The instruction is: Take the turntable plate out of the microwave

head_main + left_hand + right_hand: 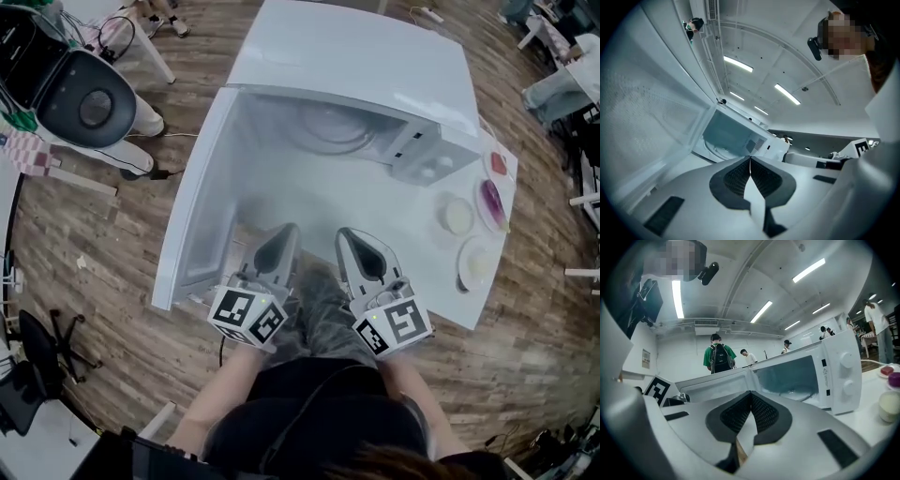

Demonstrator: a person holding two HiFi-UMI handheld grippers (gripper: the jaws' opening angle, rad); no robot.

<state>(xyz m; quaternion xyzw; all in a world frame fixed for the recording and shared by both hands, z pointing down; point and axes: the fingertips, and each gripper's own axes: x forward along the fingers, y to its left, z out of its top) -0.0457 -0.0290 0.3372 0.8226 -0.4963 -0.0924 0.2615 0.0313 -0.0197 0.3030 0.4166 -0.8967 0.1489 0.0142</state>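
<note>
Left gripper (284, 234): jaws pressed together, nothing between them.
Right gripper (352, 236): jaws together, empty, just beside the left one.
Turntable plate (330, 128): inside the microwave (375, 56), 12 o'clock from both grippers.
Door (197, 202): open, at 9 o'clock.
Table (375, 206): white.

- The turntable plate (330, 129) sits deep in the microwave (356, 56), and in the head view the oven's roof hides its far part.
- In the left tongs' view only a sliver of the plate's rim shows, and the open door (647, 122) runs out at the left edge.
- The hands holding the left tongs (284, 234) and right tongs (352, 236) are hidden under the marker cubes.
- What the small dishes (458, 216) on the bench (412, 272) hold is too small to tell.
- In the right tongs' view a pale cup (888, 406) is cut by the right edge.
</note>
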